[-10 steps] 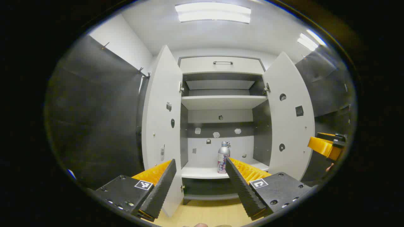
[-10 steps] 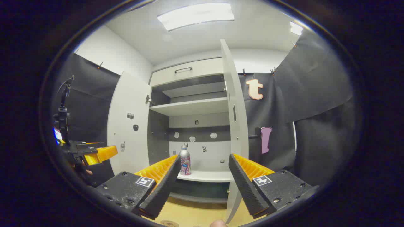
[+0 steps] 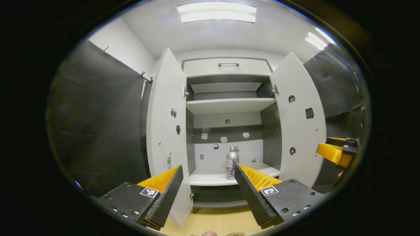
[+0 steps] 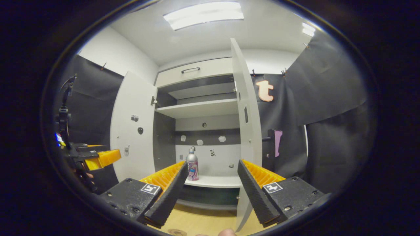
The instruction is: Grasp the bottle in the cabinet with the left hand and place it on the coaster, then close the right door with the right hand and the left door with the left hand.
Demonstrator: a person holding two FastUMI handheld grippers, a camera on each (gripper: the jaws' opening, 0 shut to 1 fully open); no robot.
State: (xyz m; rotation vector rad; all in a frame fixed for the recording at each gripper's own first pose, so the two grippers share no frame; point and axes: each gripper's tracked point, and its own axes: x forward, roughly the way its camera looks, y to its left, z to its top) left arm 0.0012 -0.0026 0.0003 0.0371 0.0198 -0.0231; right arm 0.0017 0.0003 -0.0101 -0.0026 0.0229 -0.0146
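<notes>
A silver bottle (image 3: 232,163) with a pink and blue label stands upright on the lowest shelf (image 3: 210,179) of the white cabinet, towards the middle. Both doors hang wide open, the left door (image 3: 165,131) and the right door (image 3: 300,124). My left gripper (image 3: 208,167) is open and empty, well short of the shelf, with the bottle seen just inside its right finger. In the right gripper view the bottle (image 4: 192,167) shows past the left finger of my right gripper (image 4: 212,163), which is open and empty. The right door (image 4: 248,131) stands almost edge-on there.
The upper shelf (image 3: 229,105) is bare and a drawer with a metal handle (image 3: 228,64) tops the cabinet. A purple handle (image 4: 276,144) sticks out from the right door's outer face. A wooden surface (image 3: 216,221) lies below, with a round flat disc (image 4: 177,232) at its near edge.
Both grippers have edged slightly nearer the cabinet, so doors and shelves look a little larger. The bottle and both doors have not moved.
</notes>
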